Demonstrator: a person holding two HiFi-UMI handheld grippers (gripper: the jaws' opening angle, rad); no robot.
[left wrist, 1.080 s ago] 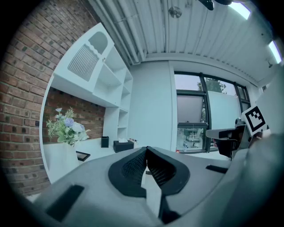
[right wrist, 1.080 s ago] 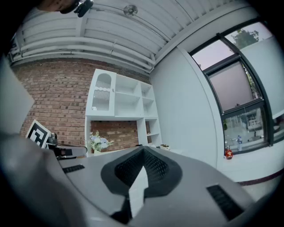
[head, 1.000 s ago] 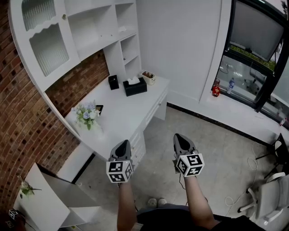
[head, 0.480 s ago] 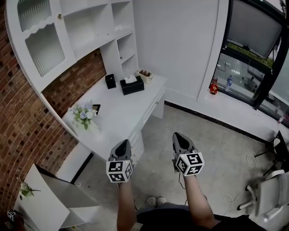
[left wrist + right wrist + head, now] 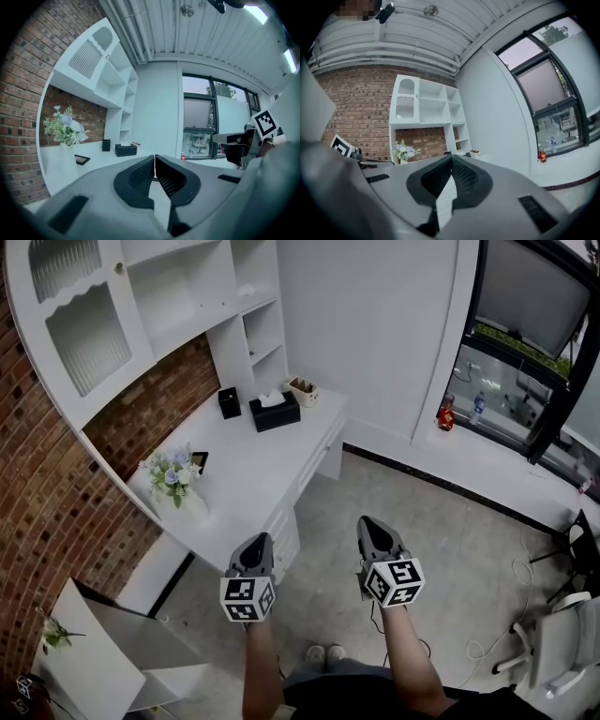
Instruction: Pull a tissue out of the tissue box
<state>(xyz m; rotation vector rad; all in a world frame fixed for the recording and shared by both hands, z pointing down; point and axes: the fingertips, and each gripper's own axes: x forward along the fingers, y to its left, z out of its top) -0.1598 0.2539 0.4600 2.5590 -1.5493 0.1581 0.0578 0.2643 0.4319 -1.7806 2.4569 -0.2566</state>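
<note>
A black tissue box (image 5: 275, 412) with a white tissue sticking out of its top stands at the far end of the white desk (image 5: 248, 479); it also shows small in the left gripper view as the tissue box (image 5: 125, 149). My left gripper (image 5: 255, 548) and right gripper (image 5: 375, 532) hang side by side over the floor, well short of the desk's near corner and far from the box. Both are shut with nothing between their jaws, as the left gripper (image 5: 154, 159) and right gripper (image 5: 451, 161) views show.
On the desk stand a flower vase (image 5: 174, 480), a small dark frame (image 5: 202, 463), a black holder (image 5: 230, 402) and a small basket (image 5: 303, 390). White shelves (image 5: 159, 306) rise above the desk against brick. A white chair (image 5: 562, 643) stands at right, windows behind.
The view has shifted slightly; the desk and tissue box sit a little lower-left in the picture. Both grippers keep their places and stay shut.
</note>
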